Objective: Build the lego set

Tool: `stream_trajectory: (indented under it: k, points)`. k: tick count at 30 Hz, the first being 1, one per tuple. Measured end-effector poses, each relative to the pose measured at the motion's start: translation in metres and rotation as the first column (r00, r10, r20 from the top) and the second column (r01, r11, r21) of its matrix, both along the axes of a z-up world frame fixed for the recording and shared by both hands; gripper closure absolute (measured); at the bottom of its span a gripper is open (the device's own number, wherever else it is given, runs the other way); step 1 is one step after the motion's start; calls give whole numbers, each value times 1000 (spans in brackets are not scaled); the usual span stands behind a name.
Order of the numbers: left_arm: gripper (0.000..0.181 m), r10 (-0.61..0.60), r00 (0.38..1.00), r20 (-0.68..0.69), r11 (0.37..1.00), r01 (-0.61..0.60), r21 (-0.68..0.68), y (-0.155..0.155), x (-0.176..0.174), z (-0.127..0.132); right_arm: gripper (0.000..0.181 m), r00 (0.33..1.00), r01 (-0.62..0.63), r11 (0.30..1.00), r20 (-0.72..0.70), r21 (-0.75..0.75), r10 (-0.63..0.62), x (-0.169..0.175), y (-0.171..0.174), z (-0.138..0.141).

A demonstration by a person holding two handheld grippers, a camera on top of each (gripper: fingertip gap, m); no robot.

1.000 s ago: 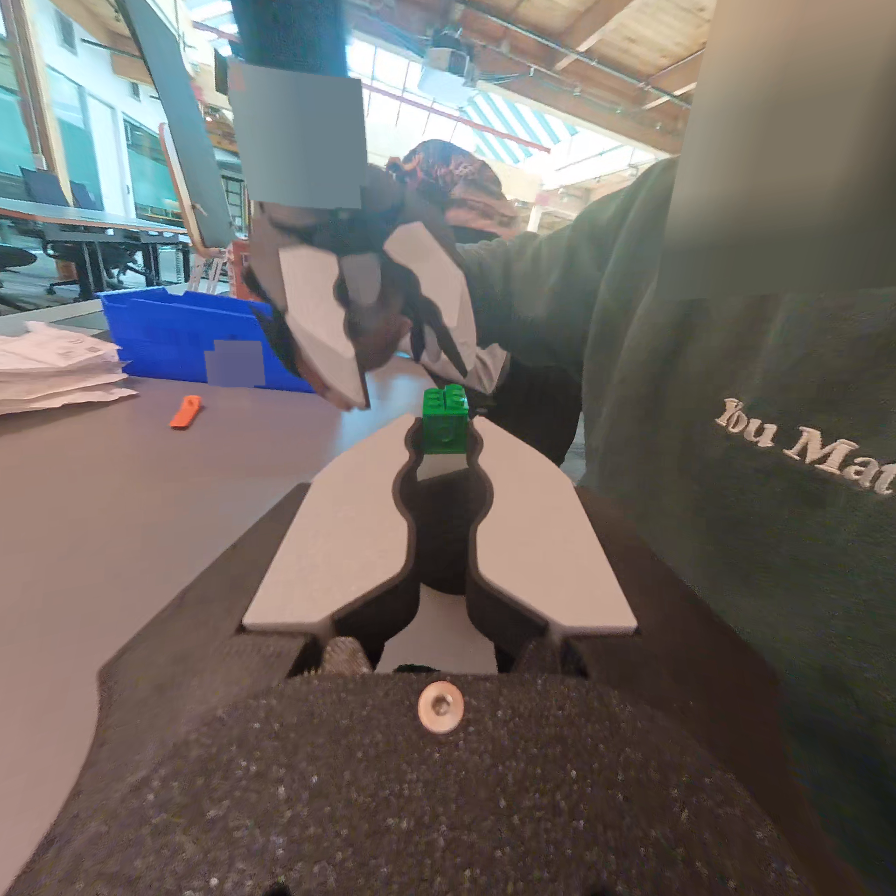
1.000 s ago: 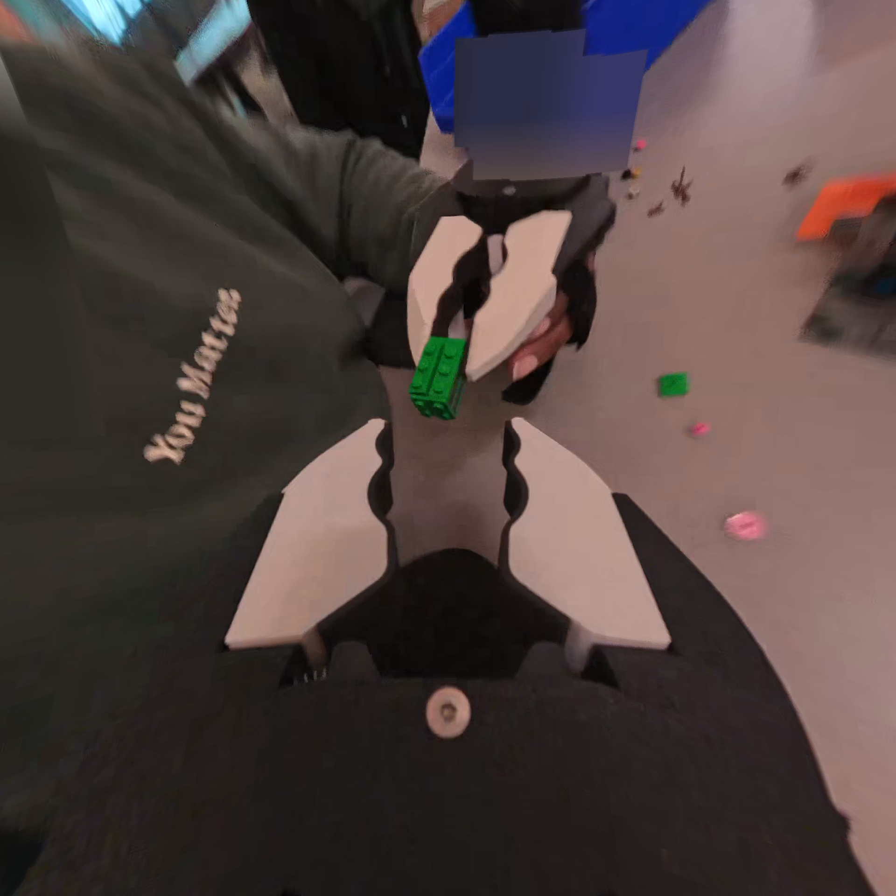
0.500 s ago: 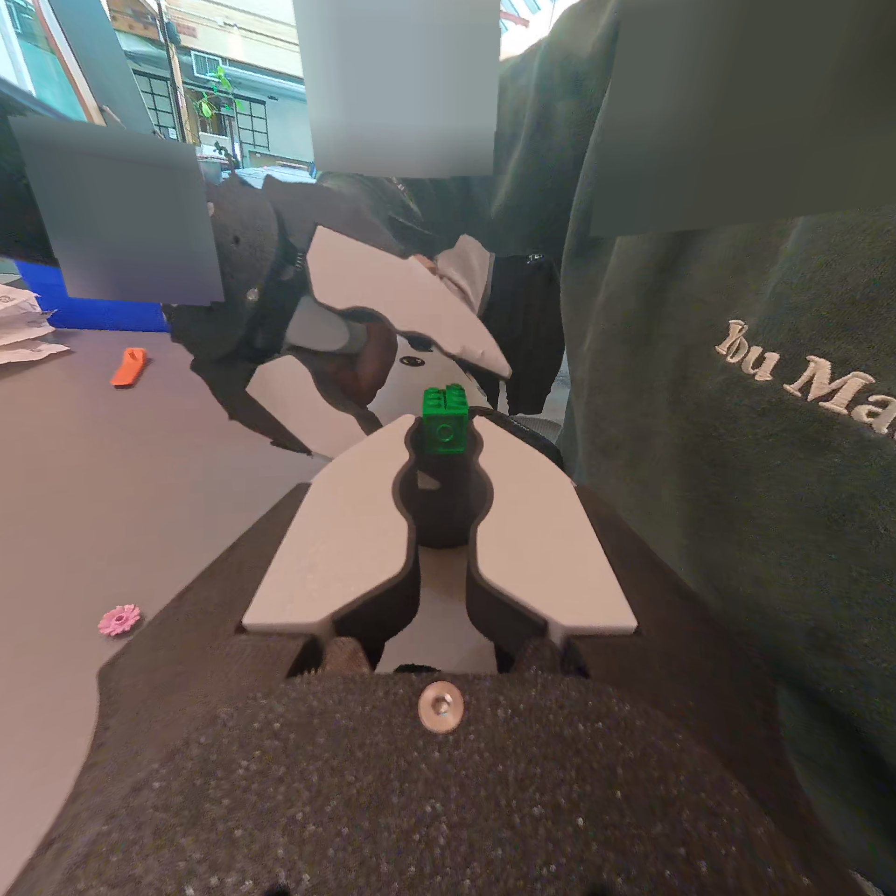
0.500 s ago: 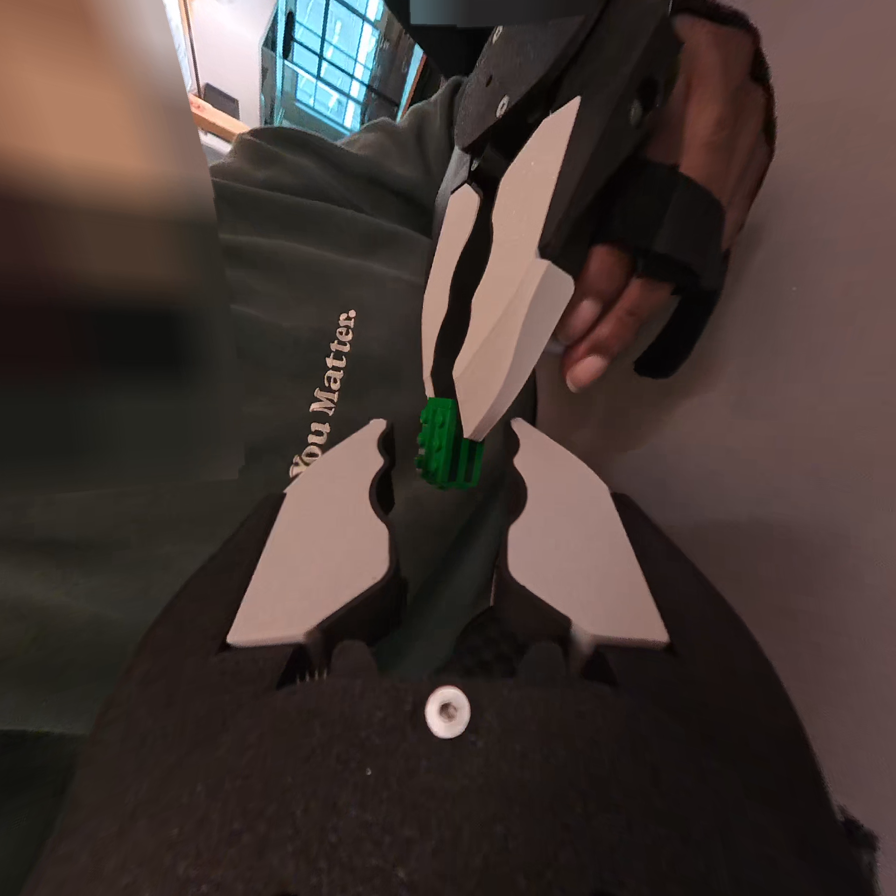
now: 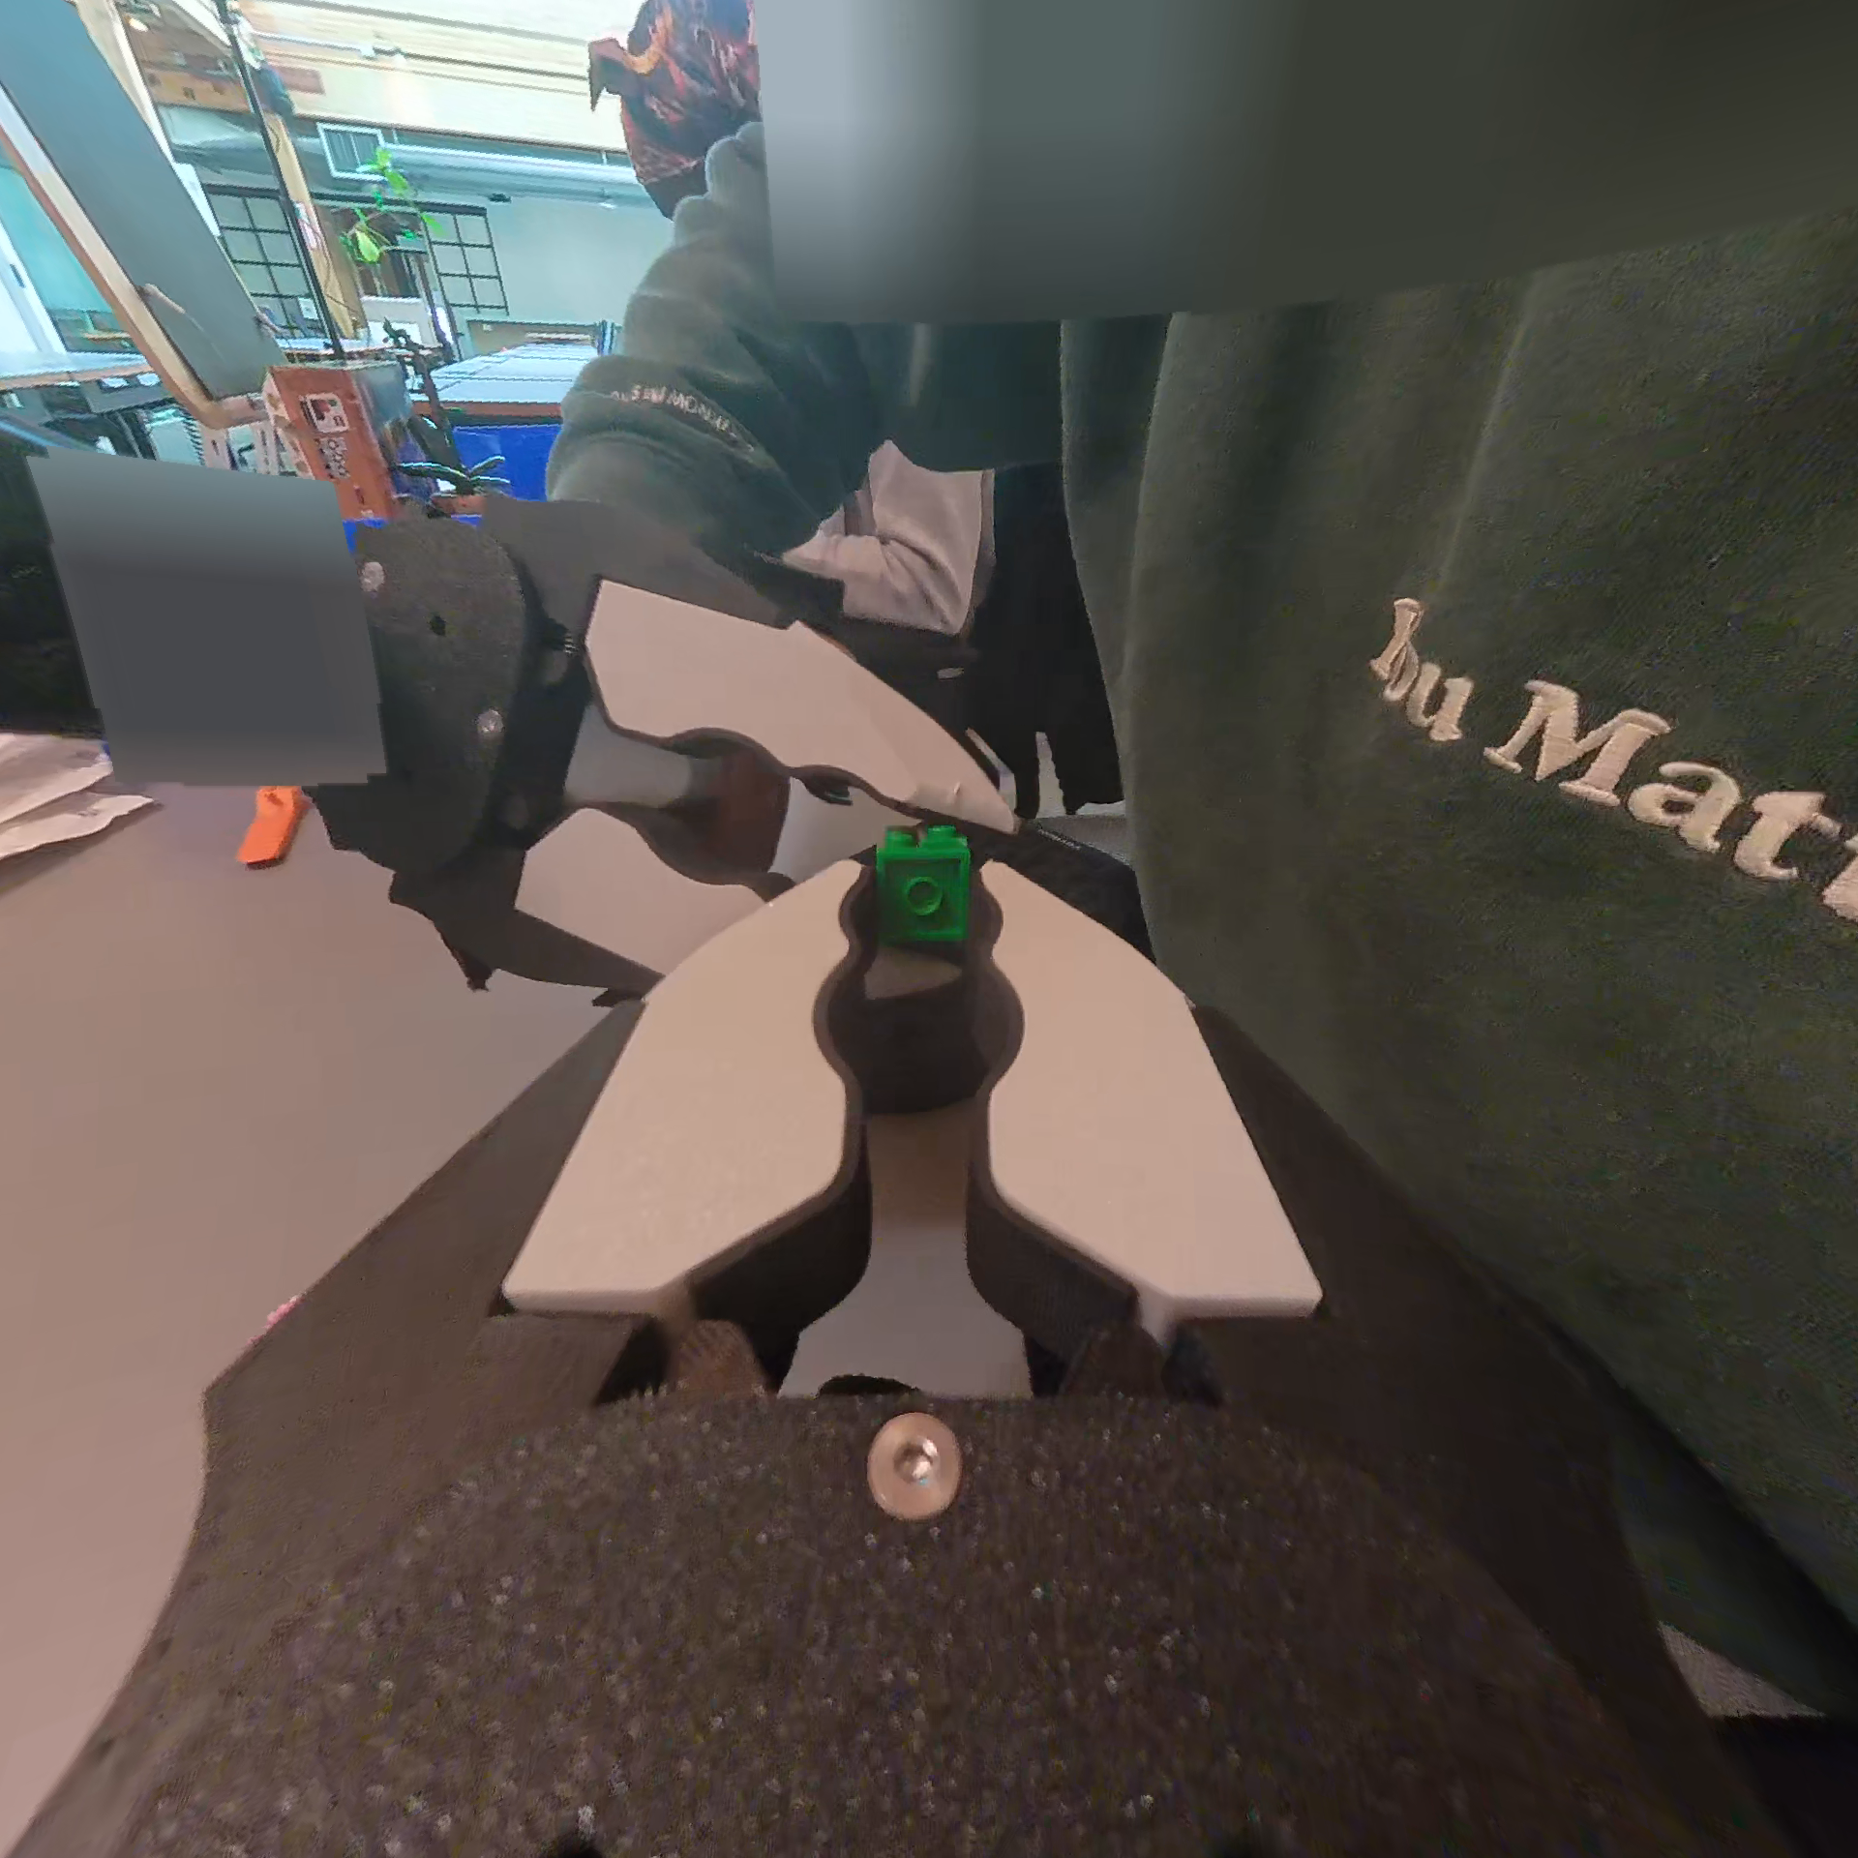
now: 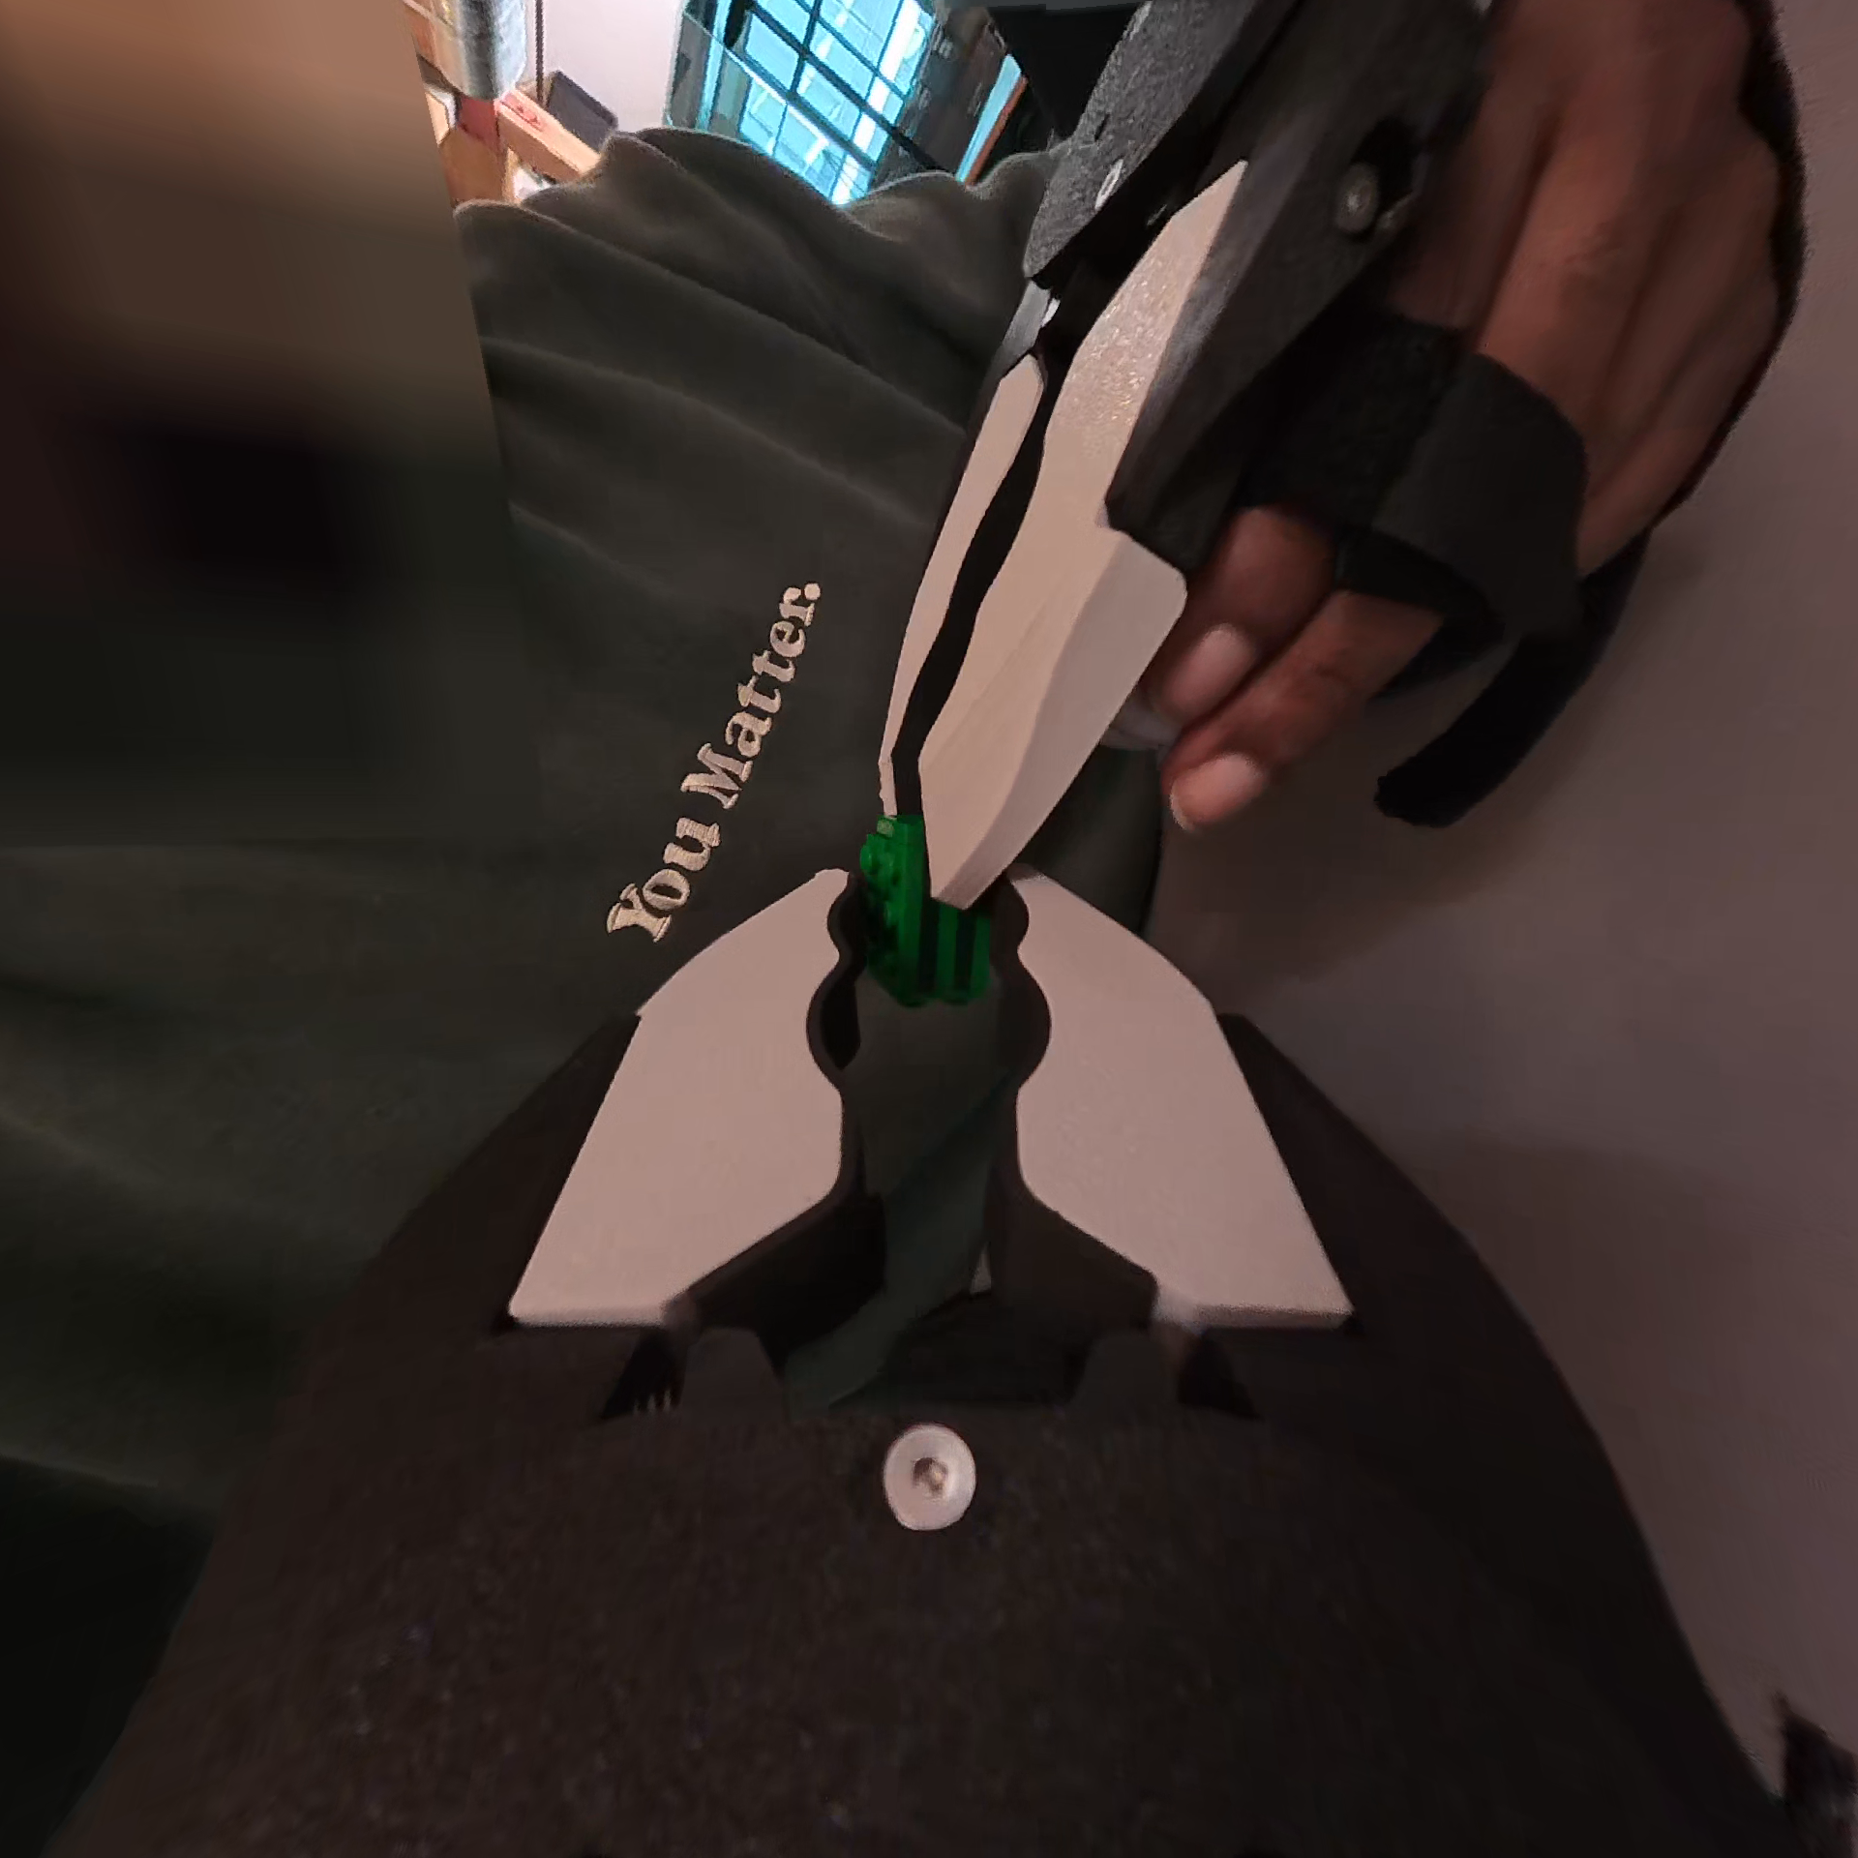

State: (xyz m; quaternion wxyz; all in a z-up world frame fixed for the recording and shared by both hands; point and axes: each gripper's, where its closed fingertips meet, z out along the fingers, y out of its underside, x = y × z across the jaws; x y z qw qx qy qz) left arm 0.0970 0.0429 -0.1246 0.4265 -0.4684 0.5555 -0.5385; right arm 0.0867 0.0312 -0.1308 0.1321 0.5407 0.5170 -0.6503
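Grey table (image 5: 201,1056) takes up the left side of the left wrist view, with an orange piece (image 5: 269,824) and some white papers (image 5: 50,794) lying further back, and a dark green sweatshirt (image 5: 1508,905) fills the right. Left gripper (image 5: 923,910) has its jaws pinched nearly together on a small green brick stack (image 5: 923,898), held up off the table right at the fingertips. Right gripper (image 6: 930,950) comes in across it from the side; its jaws are closed down around the same green stack from another angle, though I can't tell if both its tips actually touch the bricks. In the right wrist view a hand (image 6: 1508,503) wraps the left gripper's handle through a black strap (image 6: 1448,483), and the stack sits where both sets of fingertips meet.
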Motion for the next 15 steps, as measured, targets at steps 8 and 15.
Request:
stream_trajectory:
  k: [8,15]
  points:
    - [165,3,1000,-18,999,-2,52,-6,-2,2,161,996,35,998,-80,59,-30,-4,-6,0]
    - [165,27,999,-27,997,-25,75,-5,-3,3,160,994,60,997,-91,56,-55,-6,-5,1]
